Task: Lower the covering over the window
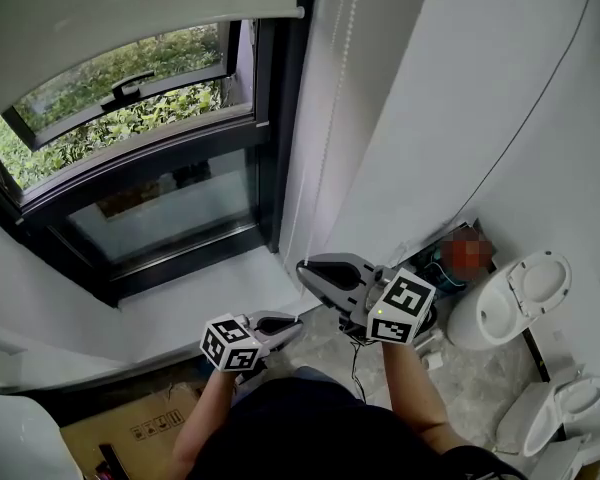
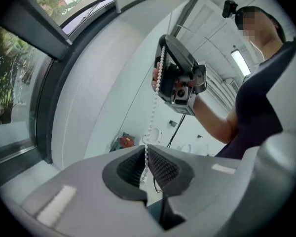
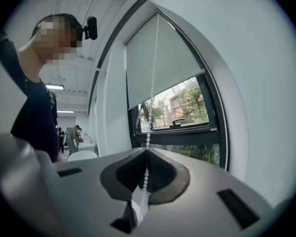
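From my remote seat, both tools are on the same thing: the thin white beaded pull chain (image 3: 148,132) that hangs down the white wall just right of the window.

The right gripper (image 1: 302,268) is the higher one. In the right gripper view its jaws are together on the chain. The beads come down from above, enter at the tips and carry on through the dark ribbed hollow behind them.

The left gripper (image 1: 292,323) sits lower and a little to the left in the head view. Its jaws are likewise clamped on the chain. In the left gripper view the beads run down from the right gripper overhead, straight into the pinch between the ribbed pads.

The covering, a white fabric roller blind (image 1: 130,18), is only partly down. Its bottom rail crosses the top of the black-framed window (image 1: 265,138). Below that rail the glass is uncovered, with green foliage outside and a tilted-open sash in the upper part. A white window sill (image 1: 210,298) runs under the frame, near the left gripper.

On the floor to the right are white ceramic toilets (image 1: 520,293), one close to the wall and others near the corner of the picture. A brown cardboard box (image 1: 130,428) lies at the lower left, beside my operator's arm.

In the right gripper view, a few people stand far back in the room beyond.
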`<state>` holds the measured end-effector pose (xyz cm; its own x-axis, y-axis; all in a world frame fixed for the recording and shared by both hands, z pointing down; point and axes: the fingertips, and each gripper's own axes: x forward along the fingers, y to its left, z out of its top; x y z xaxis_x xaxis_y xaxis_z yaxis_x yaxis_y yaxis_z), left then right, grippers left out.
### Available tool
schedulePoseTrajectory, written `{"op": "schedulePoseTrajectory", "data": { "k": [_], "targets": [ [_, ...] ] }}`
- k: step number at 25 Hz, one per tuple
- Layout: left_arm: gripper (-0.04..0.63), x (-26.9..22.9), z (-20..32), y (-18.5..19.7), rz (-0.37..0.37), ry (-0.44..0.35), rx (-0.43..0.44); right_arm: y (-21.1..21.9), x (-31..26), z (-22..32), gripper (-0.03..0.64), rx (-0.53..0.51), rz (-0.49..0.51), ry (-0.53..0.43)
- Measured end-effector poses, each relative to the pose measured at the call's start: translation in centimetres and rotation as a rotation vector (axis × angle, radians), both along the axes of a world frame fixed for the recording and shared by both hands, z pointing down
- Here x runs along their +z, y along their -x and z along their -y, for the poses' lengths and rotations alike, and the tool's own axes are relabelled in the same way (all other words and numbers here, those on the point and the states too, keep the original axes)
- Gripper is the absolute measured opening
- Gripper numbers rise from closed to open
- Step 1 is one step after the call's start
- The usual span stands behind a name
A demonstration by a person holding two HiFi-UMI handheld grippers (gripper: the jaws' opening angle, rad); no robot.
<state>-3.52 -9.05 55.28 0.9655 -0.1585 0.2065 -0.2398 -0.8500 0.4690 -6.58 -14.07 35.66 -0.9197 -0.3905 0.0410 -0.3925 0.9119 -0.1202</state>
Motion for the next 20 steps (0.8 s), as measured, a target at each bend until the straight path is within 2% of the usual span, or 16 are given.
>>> {"op": "schedulePoseTrajectory", "data": {
  "k": [3,7,9,12,20],
  "targets": [
    [0.025,0.2,0.5,0.4,0.004,-0.009,-0.032,-0.2,0.3,0.3,0.014,0.011,0.065,0.042],
    [0.025,-0.2,0.5,0.6,0.018,-0.054,-0.021,-0.7,0.9,0.8,0.014,0.042,0.051,0.040],
    [0.041,-0.8,0.4,0.6,-0.017,-0.055,-0.015,-0.8,1.0,0.8,0.014,0.046,0.053,0.043],
    [0.099,-2.6,0.7,0.7,-0.080,-0.074,-0.024,-0.8,1.3,0.8,0.014,0.044,0.040,0.043],
    [0.132,-9.0,1.9,2.2,-0.211,-0.182,-0.078,0.1,2.3,0.6,0.012,0.033,-0.034,0.020]
  ]
}}
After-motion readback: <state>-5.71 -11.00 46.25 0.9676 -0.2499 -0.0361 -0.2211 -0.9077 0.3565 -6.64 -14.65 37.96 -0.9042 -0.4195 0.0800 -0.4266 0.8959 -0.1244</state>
